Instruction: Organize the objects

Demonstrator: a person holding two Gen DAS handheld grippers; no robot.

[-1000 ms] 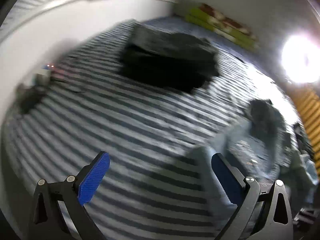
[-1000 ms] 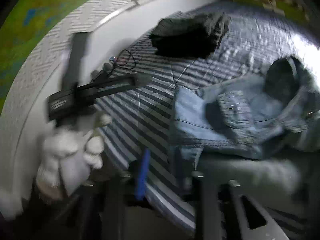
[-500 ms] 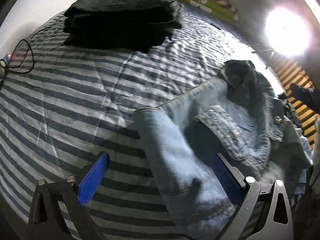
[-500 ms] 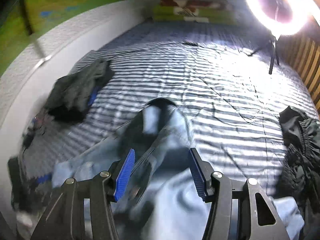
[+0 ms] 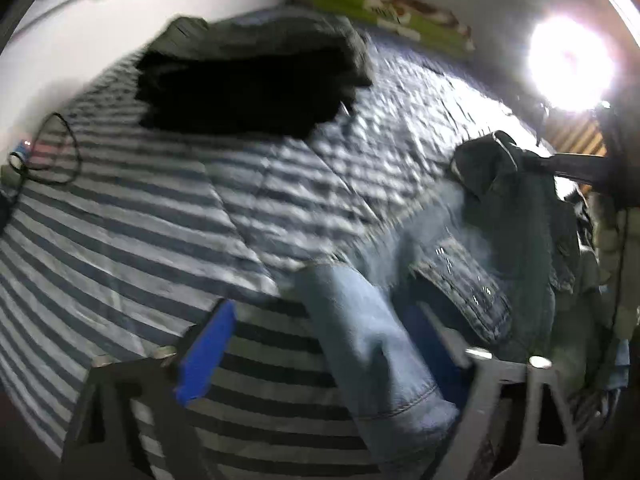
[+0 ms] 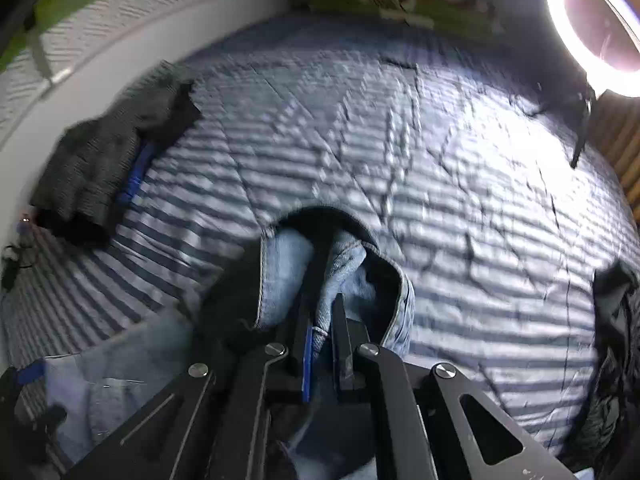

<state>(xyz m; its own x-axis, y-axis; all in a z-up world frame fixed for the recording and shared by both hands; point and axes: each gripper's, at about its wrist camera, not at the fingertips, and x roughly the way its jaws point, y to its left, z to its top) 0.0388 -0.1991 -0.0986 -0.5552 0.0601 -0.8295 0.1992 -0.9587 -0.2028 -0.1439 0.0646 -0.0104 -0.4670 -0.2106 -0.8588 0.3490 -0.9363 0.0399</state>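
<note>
A light blue denim jacket (image 5: pixel 472 280) lies crumpled on the striped bed sheet (image 5: pixel 120 220). One of its sleeves (image 5: pixel 372 340) runs between the blue pads of my left gripper (image 5: pixel 322 312). The jaws are closing, and the left pad (image 5: pixel 206 354) still stands clear of the cloth. In the right wrist view my right gripper (image 6: pixel 326 308) is shut on a fold of the denim jacket (image 6: pixel 344 268) beside its dark-lined collar, with the fabric bunched up between the fingers.
A folded pile of dark clothes (image 5: pixel 248 80) (image 6: pixel 108 160) sits near the white wall. A bright ring light (image 6: pixel 596 20) stands at the far right, a dark garment (image 6: pixel 616 340) lies at the right edge, and a black cable (image 5: pixel 52 152) loops at the left.
My right gripper has swung over the jacket and shut on the fold by the collar. The left gripper's pads have drawn closer together around the sleeve.
</note>
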